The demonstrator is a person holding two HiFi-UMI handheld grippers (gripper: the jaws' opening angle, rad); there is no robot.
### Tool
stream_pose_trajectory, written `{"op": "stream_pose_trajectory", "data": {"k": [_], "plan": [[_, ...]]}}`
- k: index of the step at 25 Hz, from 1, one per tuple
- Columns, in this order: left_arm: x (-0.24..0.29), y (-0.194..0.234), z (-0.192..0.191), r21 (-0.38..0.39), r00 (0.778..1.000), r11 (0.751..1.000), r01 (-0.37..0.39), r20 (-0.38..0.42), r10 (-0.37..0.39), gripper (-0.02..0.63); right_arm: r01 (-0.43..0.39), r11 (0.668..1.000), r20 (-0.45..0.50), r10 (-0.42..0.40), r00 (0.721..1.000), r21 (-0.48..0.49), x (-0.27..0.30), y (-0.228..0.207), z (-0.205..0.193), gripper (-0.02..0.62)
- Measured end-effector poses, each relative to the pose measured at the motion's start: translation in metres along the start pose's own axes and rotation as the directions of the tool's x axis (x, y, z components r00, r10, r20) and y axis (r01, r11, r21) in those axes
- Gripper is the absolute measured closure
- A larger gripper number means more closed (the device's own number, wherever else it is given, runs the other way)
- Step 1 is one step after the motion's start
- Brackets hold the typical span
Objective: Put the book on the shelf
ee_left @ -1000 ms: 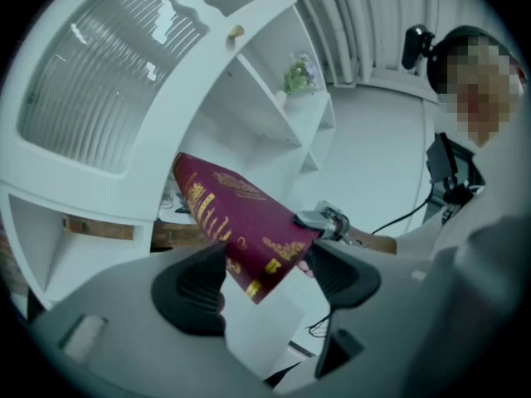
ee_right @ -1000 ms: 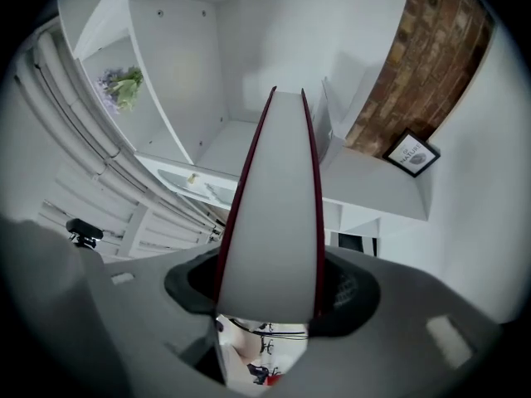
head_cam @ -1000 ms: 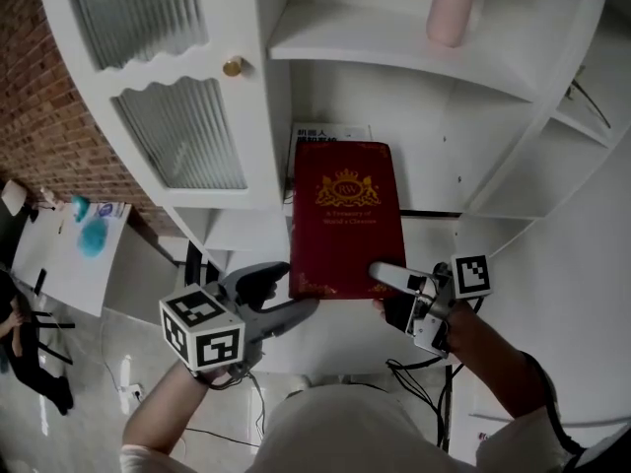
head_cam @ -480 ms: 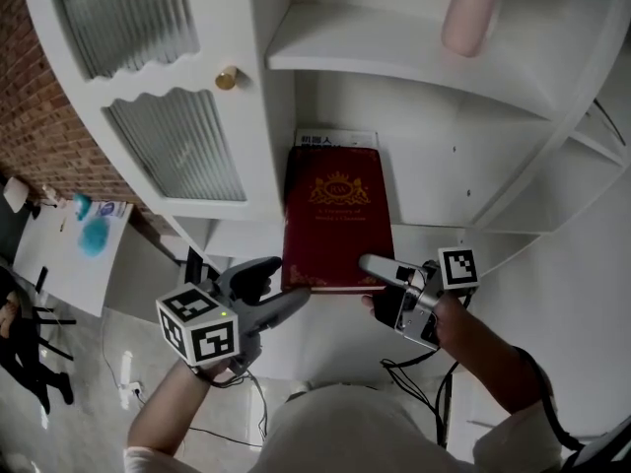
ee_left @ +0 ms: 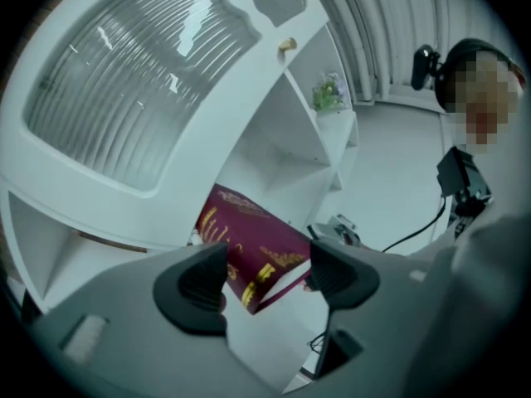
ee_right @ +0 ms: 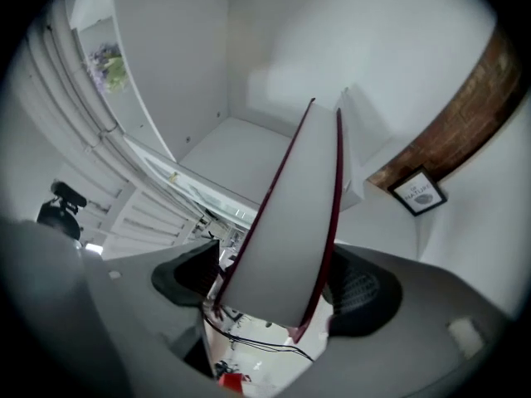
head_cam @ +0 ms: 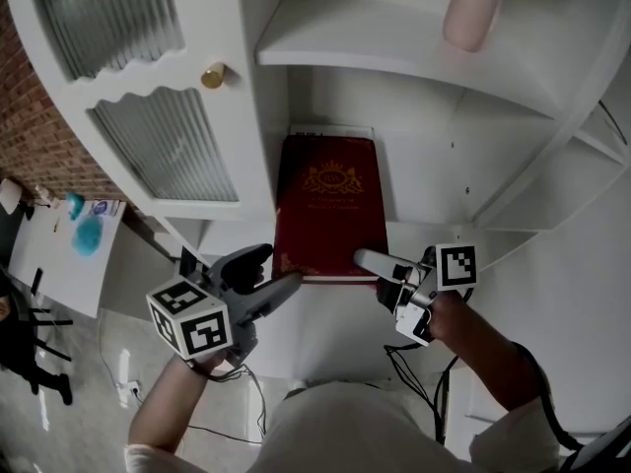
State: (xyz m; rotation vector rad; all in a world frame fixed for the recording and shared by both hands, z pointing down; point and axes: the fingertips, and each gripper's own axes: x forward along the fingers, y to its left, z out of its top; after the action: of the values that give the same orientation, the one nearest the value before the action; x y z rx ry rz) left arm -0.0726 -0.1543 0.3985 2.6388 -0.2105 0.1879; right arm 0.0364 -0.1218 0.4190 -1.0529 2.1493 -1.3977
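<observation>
My right gripper [head_cam: 378, 272]: jaws have just been opening and are now standing wide. The red book [head_cam: 330, 205] is sitting between them at its near edge, and the pads aren't pressing it. My left gripper [head_cam: 276, 267] is hovering just beside the book's near left corner, jaws gaping wide and gripping nothing. The book is resting inside the shelf [head_cam: 414, 42], in the compartment right of the glass door [head_cam: 168, 146], gold-printed cover facing me. A white book [head_cam: 330, 130] is peeking out behind its far edge.
</observation>
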Motion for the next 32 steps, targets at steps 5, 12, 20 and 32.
{"op": "stream_pose_trajectory", "data": {"k": [5,12,20,32], "plan": [[0.002,0.004,0.0,0.003,1.0,1.0,0.003,0.003,-0.003,0.281,0.09,0.975,0.017,-0.088,0.996,-0.202,-0.02,-0.001,0.003,0.175],[0.004,0.002,0.0,0.009,1.0,1.0,0.003,-0.001,-0.003,0.281,0.134,0.729,0.023,-0.16,0.987,-0.671,-0.035,0.028,-0.009,0.175],[0.011,0.003,0.0,0.015,1.0,1.0,0.002,-0.004,-0.002,0.281,0.279,0.388,0.157,-0.317,0.935,-0.879,-0.021,0.013,-0.006,0.201],[0.002,0.018,0.013,0.04,0.999,0.998,-0.038,0.023,0.037,0.281,0.358,0.363,0.228,-0.355,0.907,-0.86,-0.007,-0.002,0.024,0.276]]}}
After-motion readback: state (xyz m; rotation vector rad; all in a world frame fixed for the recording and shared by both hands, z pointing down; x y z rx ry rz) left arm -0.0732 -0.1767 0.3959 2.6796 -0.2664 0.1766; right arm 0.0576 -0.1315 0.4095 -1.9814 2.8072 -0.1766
